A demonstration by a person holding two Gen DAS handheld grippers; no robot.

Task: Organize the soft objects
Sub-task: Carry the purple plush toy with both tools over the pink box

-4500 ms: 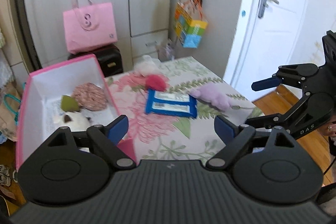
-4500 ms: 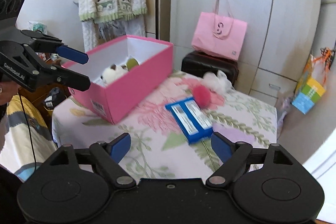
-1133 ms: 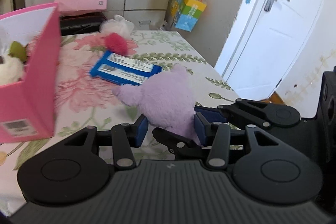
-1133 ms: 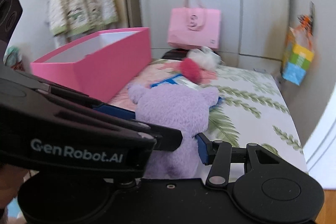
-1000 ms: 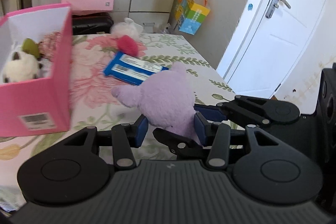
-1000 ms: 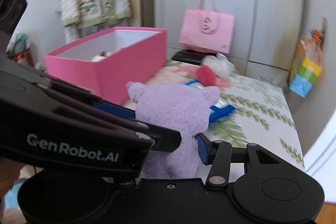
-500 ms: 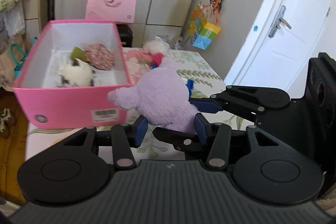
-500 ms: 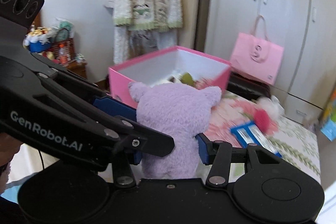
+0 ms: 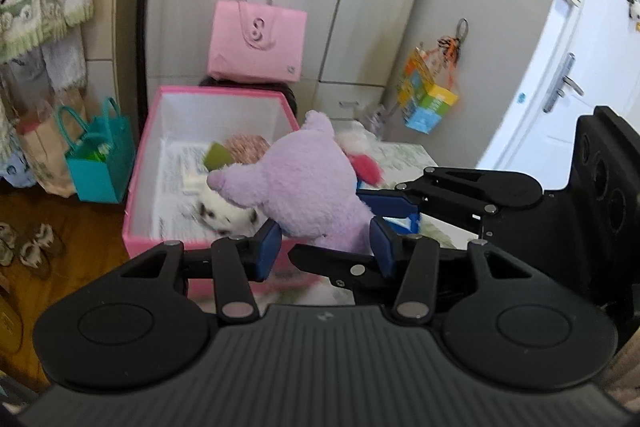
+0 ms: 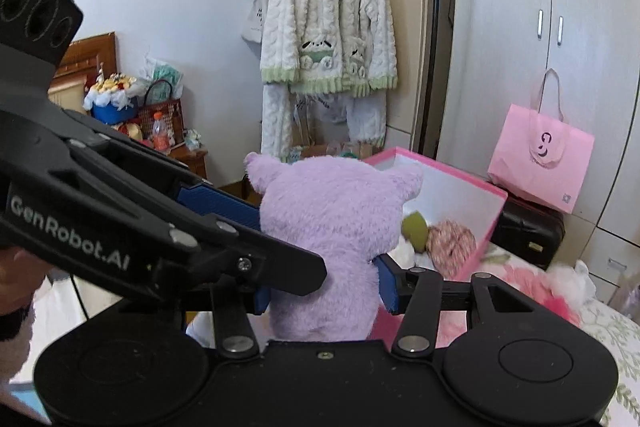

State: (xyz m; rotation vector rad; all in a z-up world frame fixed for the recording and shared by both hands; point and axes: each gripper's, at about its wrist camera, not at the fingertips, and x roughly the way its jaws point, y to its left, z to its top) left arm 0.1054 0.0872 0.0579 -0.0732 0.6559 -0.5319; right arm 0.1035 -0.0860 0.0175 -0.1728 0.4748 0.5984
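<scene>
Both grippers are shut on a purple plush toy (image 9: 308, 183) and hold it in the air over the near end of the open pink box (image 9: 140, 155). My left gripper (image 9: 324, 245) grips its lower part; my right gripper (image 10: 324, 291) grips it from the other side, and the plush (image 10: 332, 227) fills the middle of the right wrist view. The pink box (image 10: 448, 179) holds a white plush (image 9: 224, 215), a green item (image 9: 218, 155) and a pinkish knitted ball (image 10: 452, 243). A red pompom (image 9: 366, 167) and a white fluffy toy (image 10: 572, 281) lie on the flowered table.
A pink tote bag (image 9: 256, 43) stands on a dark case behind the box. A teal bag (image 9: 100, 163) sits on the wood floor to the left. A white cardigan (image 10: 326, 27) hangs on a rack. Cupboards and a white door (image 9: 560, 75) stand behind.
Both grippers closed on the purple plush on the table, lifted it together and carried it left, from beside the blue pack to above the pink box.
</scene>
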